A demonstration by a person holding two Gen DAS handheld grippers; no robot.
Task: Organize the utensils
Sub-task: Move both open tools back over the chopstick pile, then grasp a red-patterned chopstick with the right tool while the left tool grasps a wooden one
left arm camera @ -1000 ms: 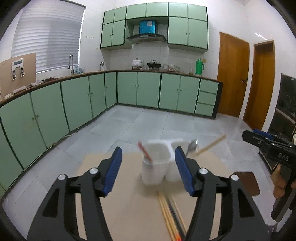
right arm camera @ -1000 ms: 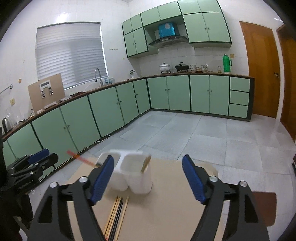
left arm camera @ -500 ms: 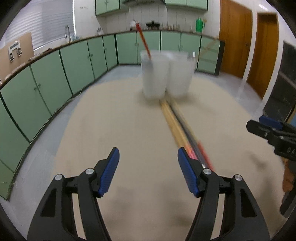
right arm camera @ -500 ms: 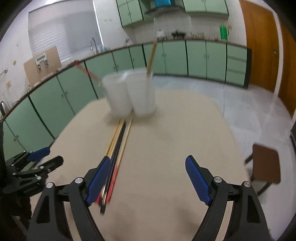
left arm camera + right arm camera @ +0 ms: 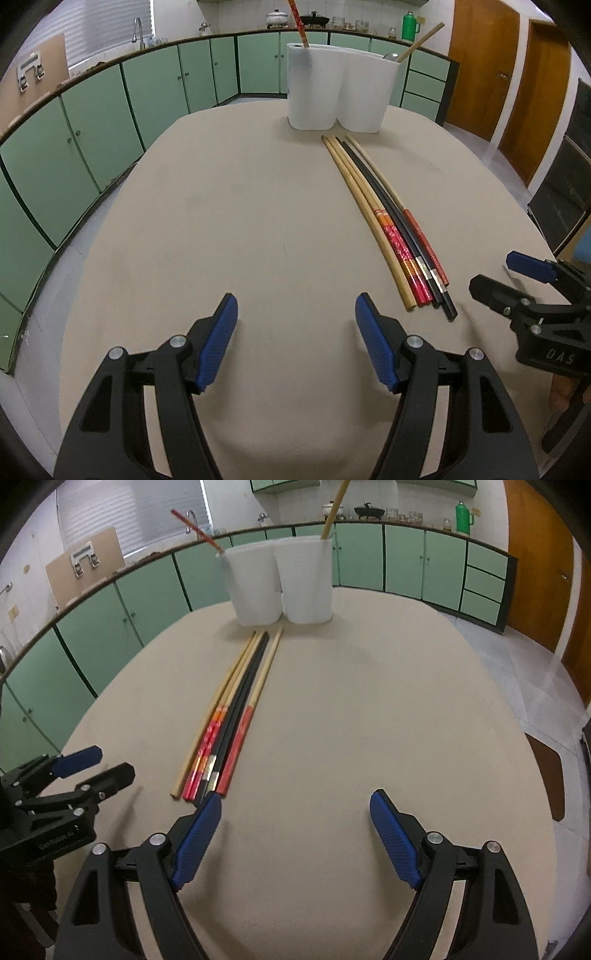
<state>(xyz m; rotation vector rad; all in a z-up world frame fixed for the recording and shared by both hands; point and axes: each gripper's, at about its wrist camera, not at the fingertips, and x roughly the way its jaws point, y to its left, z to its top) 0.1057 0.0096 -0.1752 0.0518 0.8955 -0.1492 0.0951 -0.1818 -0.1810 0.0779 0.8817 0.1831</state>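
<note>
A white two-compartment utensil holder (image 5: 338, 88) (image 5: 279, 583) stands at the far side of the beige table (image 5: 221, 229) (image 5: 369, 701). A red chopstick (image 5: 298, 18) stands in its left compartment, a wooden one (image 5: 421, 38) and a spoon in its right. Several chopsticks (image 5: 391, 225) (image 5: 229, 716), wooden, black and red-ended, lie side by side on the table. My left gripper (image 5: 295, 314) is open and empty, left of their near ends. My right gripper (image 5: 295, 812) is open and empty, just right of their near ends.
Green kitchen cabinets (image 5: 92, 122) run along the left and far walls. Wooden doors (image 5: 476, 66) are at the right. A brown stool (image 5: 550, 775) stands beside the table's right edge. Each gripper shows in the other's view (image 5: 528, 295) (image 5: 62, 782).
Both grippers have come down and tilted toward the tabletop and pulled back from the holder. The chopsticks and holder have not moved.
</note>
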